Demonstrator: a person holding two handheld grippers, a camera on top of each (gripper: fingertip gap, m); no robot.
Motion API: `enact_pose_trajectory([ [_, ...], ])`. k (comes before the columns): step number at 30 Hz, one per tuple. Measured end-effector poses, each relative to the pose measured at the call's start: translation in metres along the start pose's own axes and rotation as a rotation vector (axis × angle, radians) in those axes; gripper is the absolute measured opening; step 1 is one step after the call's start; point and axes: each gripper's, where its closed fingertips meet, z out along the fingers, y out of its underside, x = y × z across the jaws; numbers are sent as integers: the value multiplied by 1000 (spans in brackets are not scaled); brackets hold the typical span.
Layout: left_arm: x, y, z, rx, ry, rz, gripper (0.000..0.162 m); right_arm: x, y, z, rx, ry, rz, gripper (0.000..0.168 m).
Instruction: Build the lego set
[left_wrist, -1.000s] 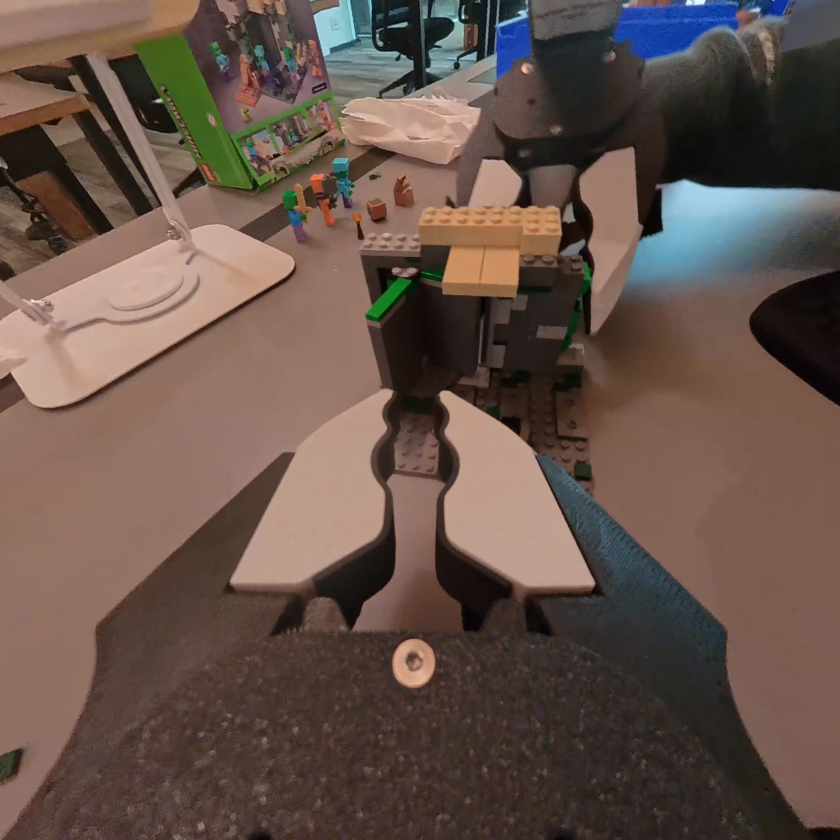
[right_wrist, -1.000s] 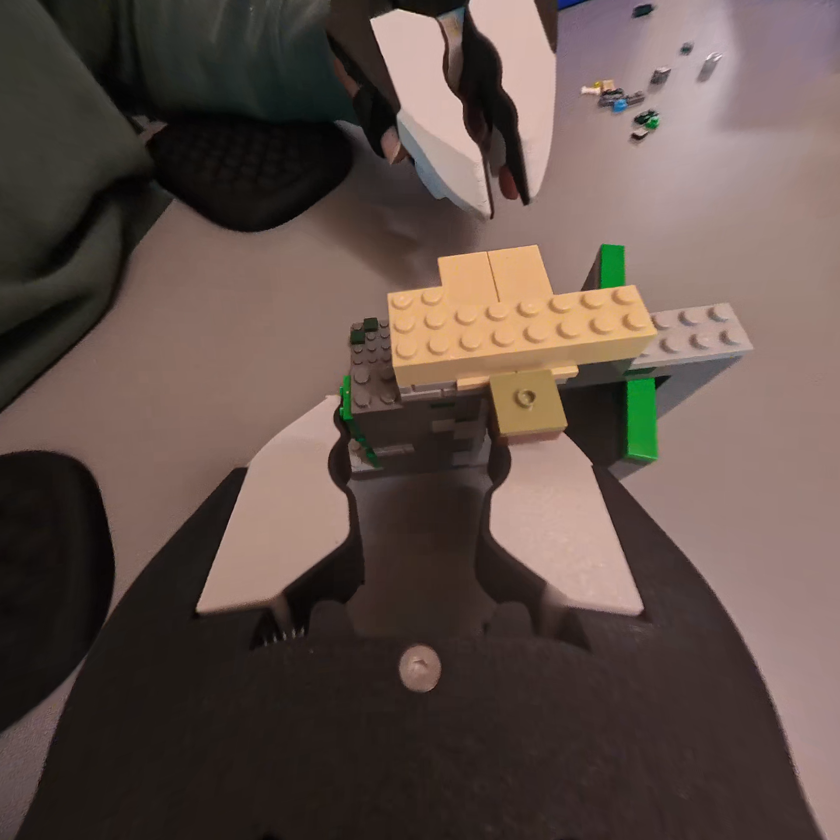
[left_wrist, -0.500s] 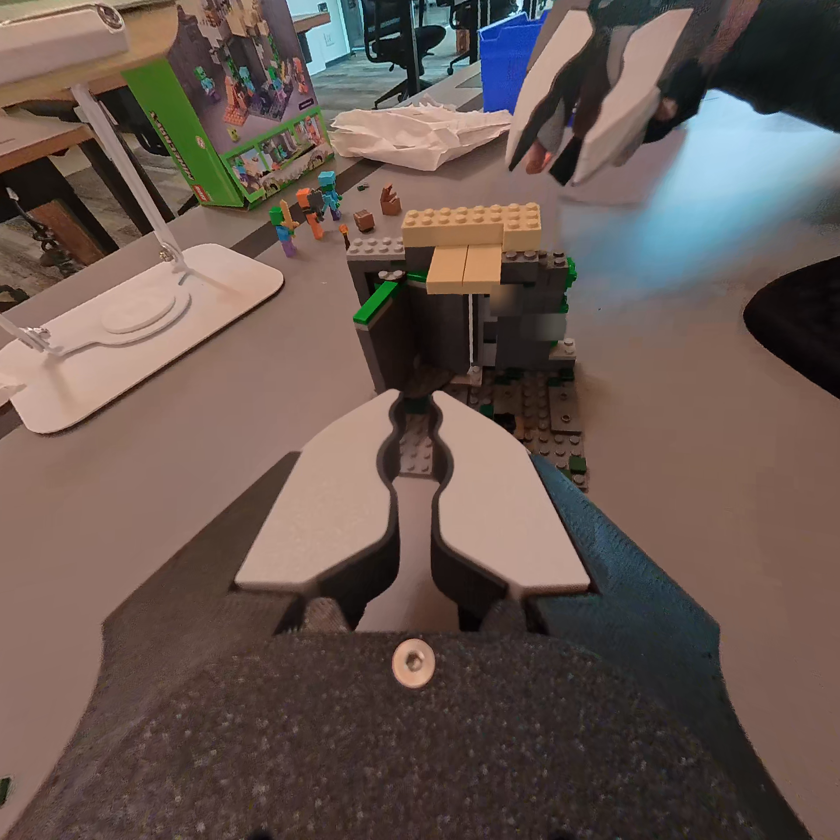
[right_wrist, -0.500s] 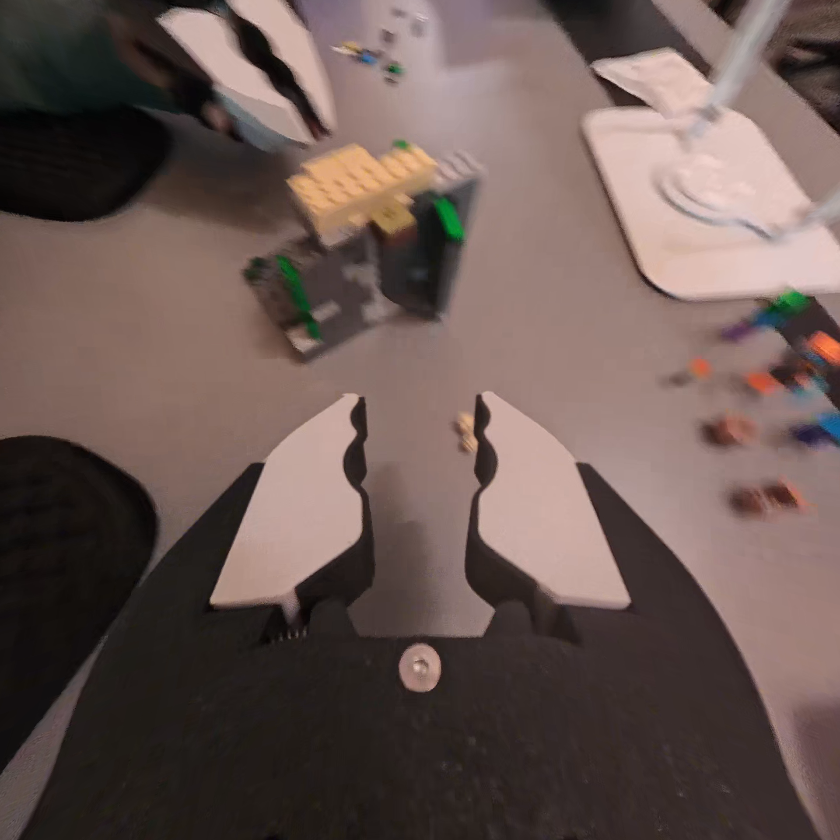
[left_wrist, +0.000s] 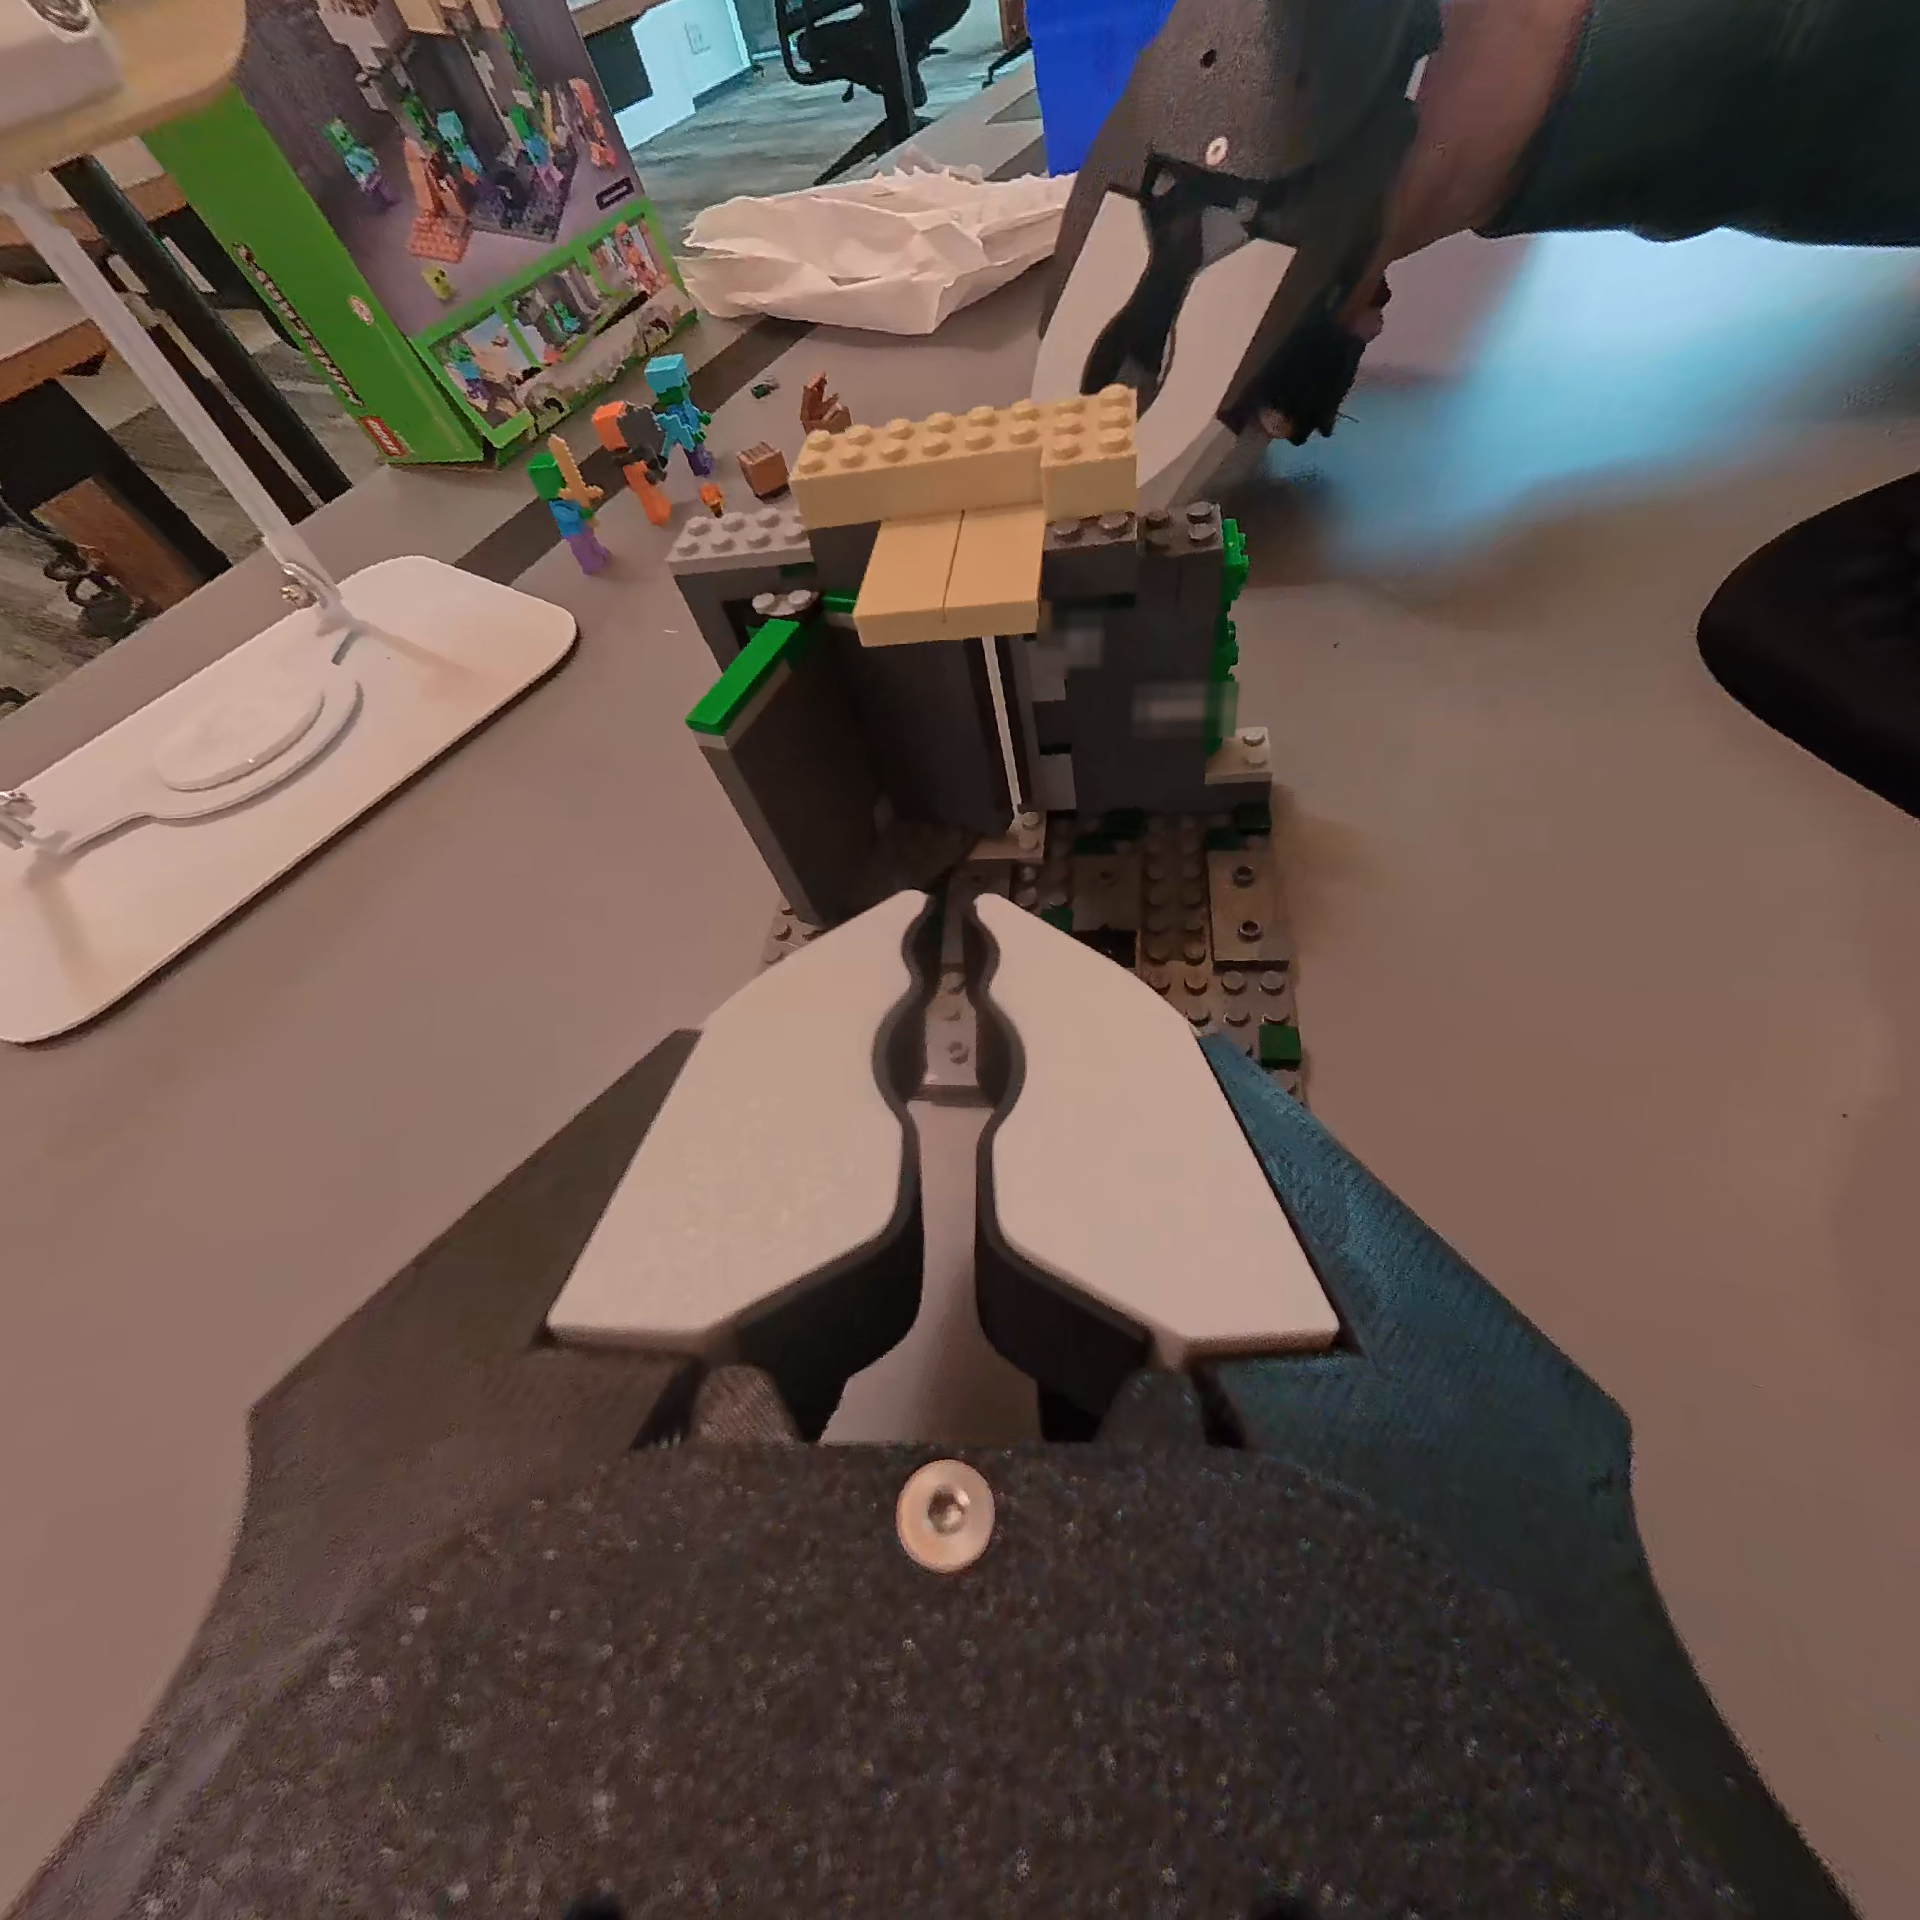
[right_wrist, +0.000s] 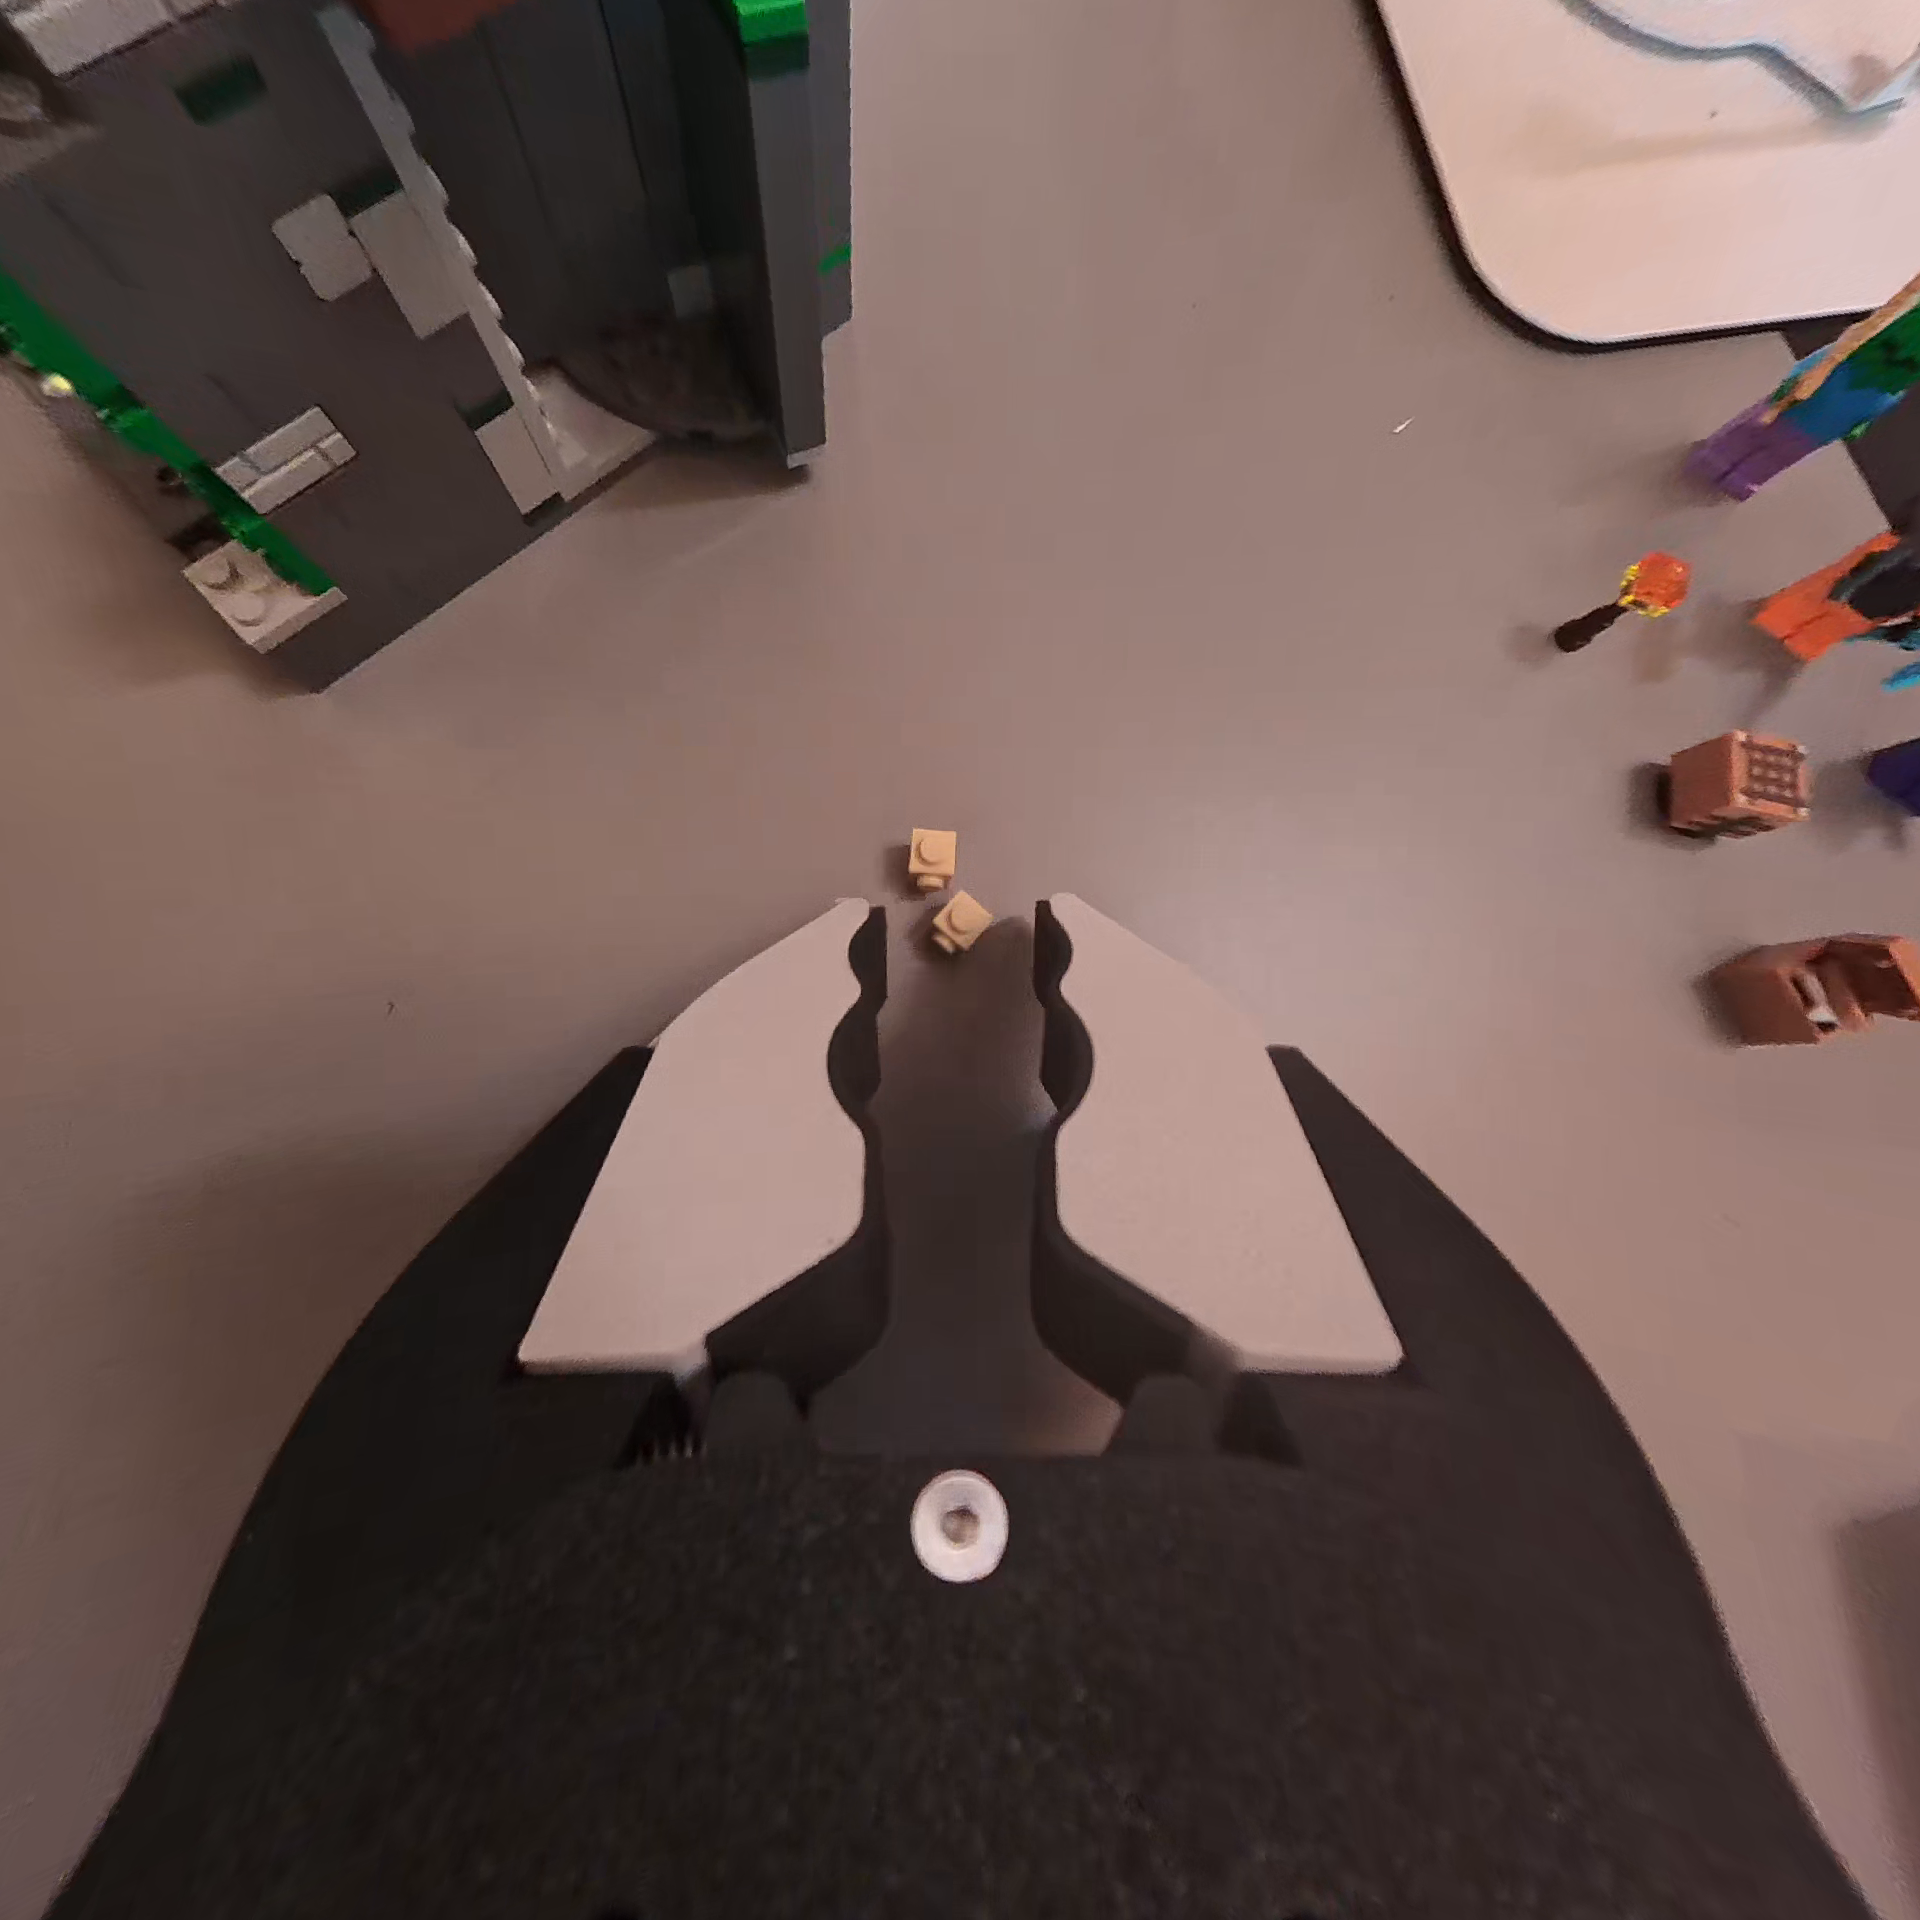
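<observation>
The right tool (right_wrist: 954, 914), its fingers parted, hovers low over two small tan single-stud bricks (right_wrist: 945, 899) on the grey tabletop (right_wrist: 1195, 582), just behind the dark grey and green brick building (left_wrist: 977, 644). The left tool (left_wrist: 951, 914), nearly closed and gripping nothing, rests at the building's studded baseplate (left_wrist: 1195, 935), near blocky toy figures (left_wrist: 623, 468).
</observation>
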Motion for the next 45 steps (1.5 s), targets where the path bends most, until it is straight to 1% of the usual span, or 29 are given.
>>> enact_pose_trajectory([
  [6,1,1,-1,1,10,4,3,-3,0,-6,1,-32,34,10],
  [10,3,-2,-3,13,10,22,3,-27,-21,-22,123,-59,85,10],
  [13,9,-12,-4,44,3,65,7,-53,-40,-32,211,-80,133,10],
  [19,40,-42,-7,138,-1,241,12,-100,-82,-39,359,-171,298,10],
  [23,63,-57,-10,202,-40,439,14,-122,-106,-41,411,-265,407,10],
  [25,74,-63,-12,231,-41,495,14,-131,-112,-39,410,-301,435,10],
  [28,84,-63,-11,242,-18,523,15,-141,-117,-34,393,-324,437,10],
  [32,88,-62,-11,245,-14,546,14,-151,-118,-28,370,-349,450,10],
  [36,90,-62,-12,248,-8,557,8,-157,-117,-25,358,-363,468,10],
  [45,94,-65,-16,277,13,542,6,-162,-119,-30,386,-435,516,10],
])
